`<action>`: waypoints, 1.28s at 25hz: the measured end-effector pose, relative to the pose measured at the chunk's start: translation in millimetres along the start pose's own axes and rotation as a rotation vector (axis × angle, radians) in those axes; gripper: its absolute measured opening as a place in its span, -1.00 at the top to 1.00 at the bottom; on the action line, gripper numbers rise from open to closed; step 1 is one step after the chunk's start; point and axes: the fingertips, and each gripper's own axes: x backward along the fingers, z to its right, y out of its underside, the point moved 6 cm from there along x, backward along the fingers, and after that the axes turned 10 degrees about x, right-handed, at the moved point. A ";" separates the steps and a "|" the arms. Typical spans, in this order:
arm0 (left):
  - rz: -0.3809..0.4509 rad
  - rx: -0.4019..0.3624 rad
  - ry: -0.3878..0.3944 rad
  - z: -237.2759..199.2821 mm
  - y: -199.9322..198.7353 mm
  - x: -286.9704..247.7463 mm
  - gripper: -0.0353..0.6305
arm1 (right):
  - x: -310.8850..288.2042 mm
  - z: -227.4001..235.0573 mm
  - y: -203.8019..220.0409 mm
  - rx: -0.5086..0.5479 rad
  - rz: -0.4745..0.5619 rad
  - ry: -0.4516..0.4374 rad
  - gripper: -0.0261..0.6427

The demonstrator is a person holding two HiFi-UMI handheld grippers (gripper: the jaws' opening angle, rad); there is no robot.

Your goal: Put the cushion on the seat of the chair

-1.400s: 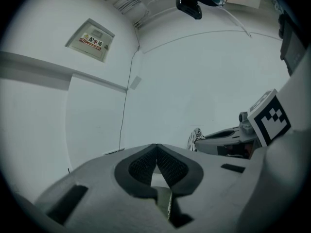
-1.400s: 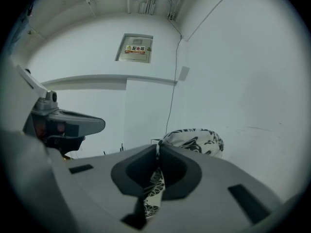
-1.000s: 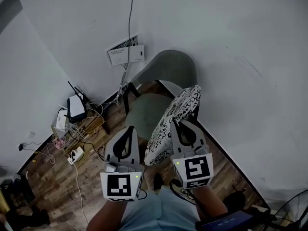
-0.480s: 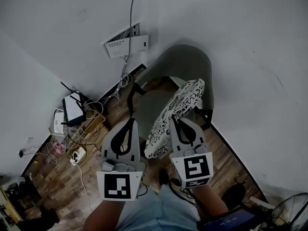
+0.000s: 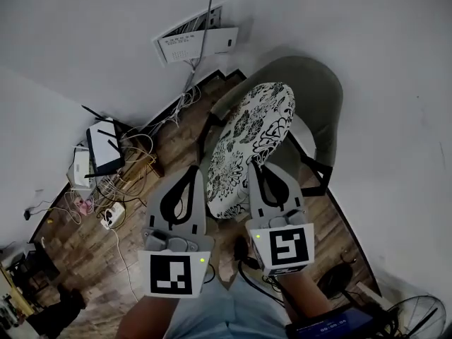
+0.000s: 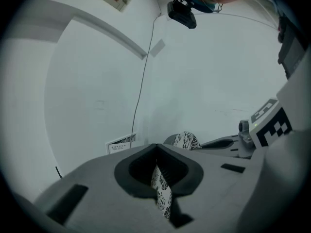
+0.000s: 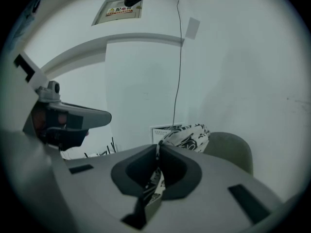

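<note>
A black-and-white flowered cushion (image 5: 251,143) hangs flat over the seat of a grey-green chair (image 5: 321,94) and hides most of the seat. My left gripper (image 5: 193,171) is shut on the cushion's near left edge. My right gripper (image 5: 256,168) is shut on its near right edge. In the left gripper view the patterned fabric (image 6: 161,191) is pinched between the closed jaws of the left gripper (image 6: 156,148). The right gripper view shows the same: cushion cloth (image 7: 154,178) sits in the right gripper (image 7: 159,147), with the chair back (image 7: 232,152) behind it.
The chair stands in a corner between two white walls. A white wall box (image 5: 196,42) with a hanging cable is behind it. A router (image 5: 102,147), tangled cables and a power strip (image 5: 109,219) lie on the wooden floor to the left. A fan (image 5: 418,320) is at bottom right.
Both grippers have carried the cushion forward and down toward the chair. It has gone from standing tilted on edge to lying nearly flat over the seat.
</note>
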 end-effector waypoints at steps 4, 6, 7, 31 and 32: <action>-0.043 -0.007 0.014 -9.9 9.1 -17.9 0.87 | -16.6 6.2 47.9 -0.046 -0.073 0.020 0.88; -0.070 -0.016 0.028 -11.6 18.2 -26.6 0.87 | -29.0 8.9 84.7 -0.079 -0.135 0.033 0.88; -0.086 -0.018 0.036 -11.2 23.4 -30.4 0.87 | -34.9 9.8 104.1 -0.093 -0.174 0.038 0.88; -0.258 -0.108 0.337 75.4 84.0 -84.2 0.87 | 3.1 53.5 240.3 -0.317 -0.371 0.239 0.85; -0.266 -0.116 0.347 78.6 87.9 -86.7 0.87 | 5.3 55.0 247.1 -0.327 -0.375 0.250 0.84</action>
